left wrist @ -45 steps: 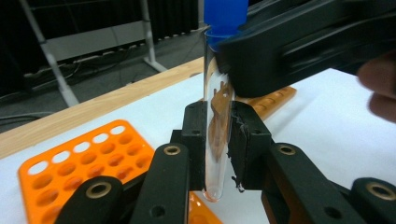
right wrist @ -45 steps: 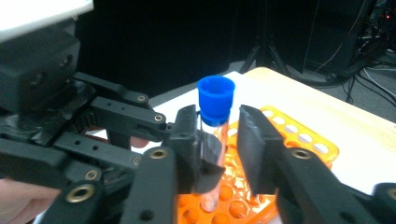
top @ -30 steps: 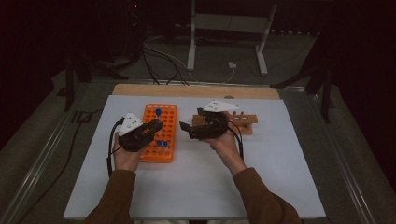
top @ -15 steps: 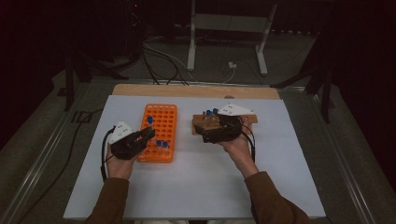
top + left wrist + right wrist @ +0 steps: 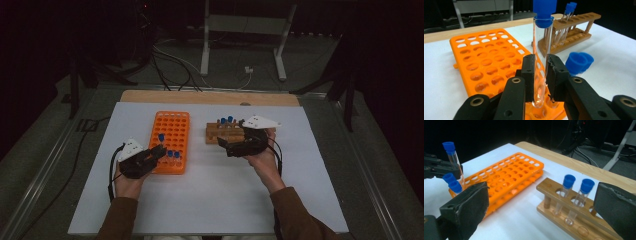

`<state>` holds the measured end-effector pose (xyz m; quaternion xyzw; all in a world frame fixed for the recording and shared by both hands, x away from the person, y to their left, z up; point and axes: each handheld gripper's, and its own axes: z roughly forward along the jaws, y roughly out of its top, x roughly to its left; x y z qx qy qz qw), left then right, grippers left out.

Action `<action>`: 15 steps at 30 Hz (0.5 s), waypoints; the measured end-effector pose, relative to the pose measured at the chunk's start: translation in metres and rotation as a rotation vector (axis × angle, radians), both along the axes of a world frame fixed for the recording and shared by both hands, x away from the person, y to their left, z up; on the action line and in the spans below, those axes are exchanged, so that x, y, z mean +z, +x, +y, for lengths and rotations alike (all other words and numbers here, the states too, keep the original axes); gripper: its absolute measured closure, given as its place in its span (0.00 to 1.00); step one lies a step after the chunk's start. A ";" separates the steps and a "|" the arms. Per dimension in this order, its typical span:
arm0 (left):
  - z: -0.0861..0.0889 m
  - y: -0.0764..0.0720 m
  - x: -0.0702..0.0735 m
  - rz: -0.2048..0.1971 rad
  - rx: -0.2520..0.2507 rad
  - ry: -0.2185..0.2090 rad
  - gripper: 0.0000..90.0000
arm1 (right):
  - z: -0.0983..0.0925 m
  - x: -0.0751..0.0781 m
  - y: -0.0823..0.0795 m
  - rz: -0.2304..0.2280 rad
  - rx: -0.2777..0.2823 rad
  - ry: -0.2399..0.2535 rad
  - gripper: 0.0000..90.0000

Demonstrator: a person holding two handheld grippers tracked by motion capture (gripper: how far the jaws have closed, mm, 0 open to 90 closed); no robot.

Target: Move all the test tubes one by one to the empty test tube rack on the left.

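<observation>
1. The left gripper [image 5: 540, 75] is clamped on a glass tube [image 5: 541, 47] with a blue cap; the tube stands upright with its bottom in a hole at the near edge of the orange rack [image 5: 486, 62].
2. The right gripper [image 5: 225, 145] has its jaws wide apart, with nothing between them.
3. Just behind it stands the wooden rack [image 5: 574, 212], which holds two capped tubes [image 5: 566, 192].
</observation>
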<state>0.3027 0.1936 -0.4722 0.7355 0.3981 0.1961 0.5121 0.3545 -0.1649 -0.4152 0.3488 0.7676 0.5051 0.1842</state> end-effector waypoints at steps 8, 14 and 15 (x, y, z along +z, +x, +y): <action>0.000 -0.003 -0.007 0.023 -0.003 0.021 0.87 | -0.014 -0.002 -0.004 -0.002 -0.013 0.009 0.00; 0.000 -0.006 -0.011 0.036 -0.007 0.039 0.87 | -0.022 -0.007 -0.008 0.002 -0.020 0.018 0.00; 0.000 -0.006 -0.012 0.039 -0.009 0.044 0.87 | -0.024 -0.008 -0.008 0.004 -0.021 0.018 0.00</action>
